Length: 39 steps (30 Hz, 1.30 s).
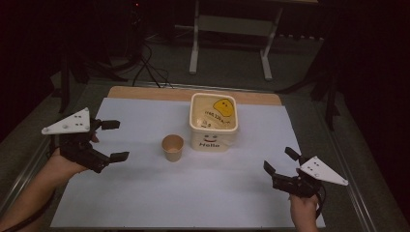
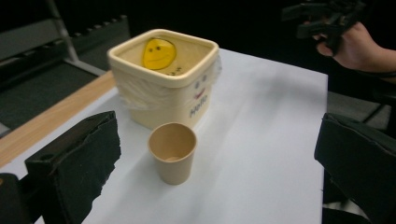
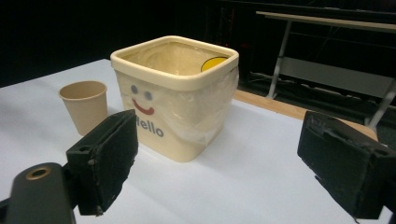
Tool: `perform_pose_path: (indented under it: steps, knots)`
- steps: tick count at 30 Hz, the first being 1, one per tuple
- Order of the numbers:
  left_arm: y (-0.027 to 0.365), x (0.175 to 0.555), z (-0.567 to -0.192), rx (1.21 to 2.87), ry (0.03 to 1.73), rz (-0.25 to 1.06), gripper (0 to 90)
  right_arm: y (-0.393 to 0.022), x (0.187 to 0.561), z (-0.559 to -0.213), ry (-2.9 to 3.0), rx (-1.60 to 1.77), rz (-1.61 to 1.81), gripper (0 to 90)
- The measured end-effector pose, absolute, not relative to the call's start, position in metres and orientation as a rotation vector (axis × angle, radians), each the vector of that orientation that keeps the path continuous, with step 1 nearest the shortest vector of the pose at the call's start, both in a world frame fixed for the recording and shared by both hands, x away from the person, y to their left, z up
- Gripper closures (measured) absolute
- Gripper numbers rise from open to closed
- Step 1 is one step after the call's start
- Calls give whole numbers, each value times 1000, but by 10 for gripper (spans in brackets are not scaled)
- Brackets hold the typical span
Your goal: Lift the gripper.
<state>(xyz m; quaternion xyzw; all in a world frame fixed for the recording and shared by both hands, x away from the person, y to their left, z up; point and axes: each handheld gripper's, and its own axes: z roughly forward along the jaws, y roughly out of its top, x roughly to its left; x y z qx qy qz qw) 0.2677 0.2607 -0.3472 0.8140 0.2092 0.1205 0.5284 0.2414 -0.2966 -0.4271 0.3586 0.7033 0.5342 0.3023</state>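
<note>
A brown paper cup (image 1: pixel 172 147) (image 2: pixel 172 152) (image 3: pixel 84 106) stands upright on the white sheet, just left of a cream square tub (image 1: pixel 213 122) (image 2: pixel 164 74) (image 3: pixel 175 95). The tub has a smiley face and "Hello" on its side, a clear plastic liner, and a yellow smiley picture inside. My left gripper (image 1: pixel 114 140) (image 2: pixel 215 172) is open at the table's left, jaws pointing at the cup with nothing between them. At the right front, my right gripper (image 1: pixel 280 160) (image 3: pixel 224 163) stands open and empty, aimed at the tub.
A white sheet (image 1: pixel 145 193) covers most of the wooden table (image 1: pixel 145 93). Behind the table stand a metal frame (image 1: pixel 231 29) and some cables (image 1: pixel 147 65) on a dark floor. A metal rail (image 1: pixel 355 193) runs along the table's right side.
</note>
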Motion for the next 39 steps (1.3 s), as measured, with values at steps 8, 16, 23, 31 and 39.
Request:
perform_pose_path:
  steps: [8, 16, 23, 31, 39]
  knots:
    - [247, 275, -337, 1996, 458, 287, 16, -297, 242, -427, 1868, 954, 1424, 123]
    - [232, 278, -329, 2054, 422, 305, 16, -296, 242, -427, 1872, 959, 1425, 123]
    - [224, 282, -327, 2104, 406, 306, 17, -295, 243, -427, 1881, 952, 1433, 123]
    - [214, 287, -327, 2155, 377, 298, 21, -295, 243, -428, 1885, 947, 1435, 123]
    - [201, 297, -329, 2212, 351, 261, 21, -295, 244, -428, 1887, 947, 1429, 123]
